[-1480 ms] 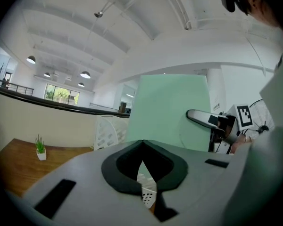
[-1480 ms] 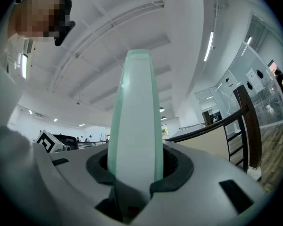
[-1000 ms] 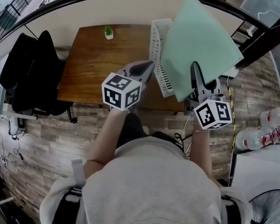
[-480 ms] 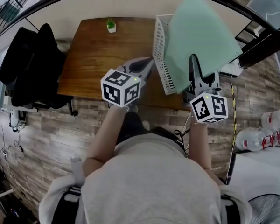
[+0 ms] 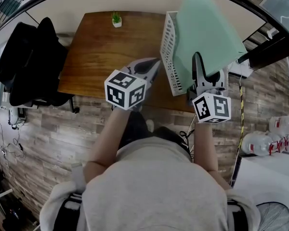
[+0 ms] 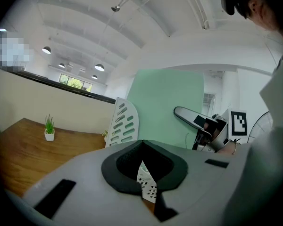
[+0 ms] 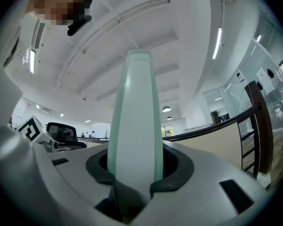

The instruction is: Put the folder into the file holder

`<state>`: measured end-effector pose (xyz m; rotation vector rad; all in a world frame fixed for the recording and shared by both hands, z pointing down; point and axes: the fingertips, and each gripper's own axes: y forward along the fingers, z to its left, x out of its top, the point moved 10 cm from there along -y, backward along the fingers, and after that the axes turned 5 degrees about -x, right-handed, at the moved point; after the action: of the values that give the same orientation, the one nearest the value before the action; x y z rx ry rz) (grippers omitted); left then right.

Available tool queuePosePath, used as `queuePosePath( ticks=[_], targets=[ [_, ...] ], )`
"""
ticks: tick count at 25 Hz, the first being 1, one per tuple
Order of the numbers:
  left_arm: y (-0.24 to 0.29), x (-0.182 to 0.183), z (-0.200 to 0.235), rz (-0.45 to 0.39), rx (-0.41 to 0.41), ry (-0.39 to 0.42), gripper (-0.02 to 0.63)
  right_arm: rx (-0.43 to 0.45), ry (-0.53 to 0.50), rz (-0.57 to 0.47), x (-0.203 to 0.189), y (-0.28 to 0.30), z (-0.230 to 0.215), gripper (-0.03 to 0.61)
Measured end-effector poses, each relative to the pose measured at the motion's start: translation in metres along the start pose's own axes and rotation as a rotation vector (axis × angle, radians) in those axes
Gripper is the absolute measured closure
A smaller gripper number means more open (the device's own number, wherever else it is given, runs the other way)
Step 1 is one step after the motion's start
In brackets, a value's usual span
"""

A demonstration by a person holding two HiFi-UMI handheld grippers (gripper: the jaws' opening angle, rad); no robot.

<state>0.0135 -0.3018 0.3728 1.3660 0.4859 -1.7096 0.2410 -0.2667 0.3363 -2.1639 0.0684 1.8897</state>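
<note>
In the head view my right gripper (image 5: 198,57) is shut on a large pale green folder (image 5: 207,30) and holds it upright by its near edge. The folder stands over the right side of the white slotted file holder (image 5: 168,52) on the wooden table (image 5: 101,52). The right gripper view shows the folder's edge (image 7: 134,117) pinched between the jaws of the right gripper (image 7: 134,173). My left gripper (image 5: 155,63) is shut and holds nothing, just left of the holder's near end. The left gripper view shows my left gripper (image 6: 142,142), the holder (image 6: 122,124) and the folder (image 6: 167,107) ahead.
A small potted plant (image 5: 116,19) stands at the table's far edge. Dark office chairs (image 5: 24,66) stand left of the table. A black railing and a white wall run behind it. Water bottles (image 5: 269,138) lie on the floor at the right.
My right gripper has moved a little left and down with the folder, closer over the file holder. The left gripper has sunk slightly and stays beside the holder.
</note>
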Motion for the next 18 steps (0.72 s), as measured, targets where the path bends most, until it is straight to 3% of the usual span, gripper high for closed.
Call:
queuePosePath(
  ticks=[18],
  targets=[
    [0.004,-0.027,0.01,0.033,0.01,-0.07,0.598,0.008,-0.057,0.009,-0.039,0.0,0.009,0.4]
  ],
)
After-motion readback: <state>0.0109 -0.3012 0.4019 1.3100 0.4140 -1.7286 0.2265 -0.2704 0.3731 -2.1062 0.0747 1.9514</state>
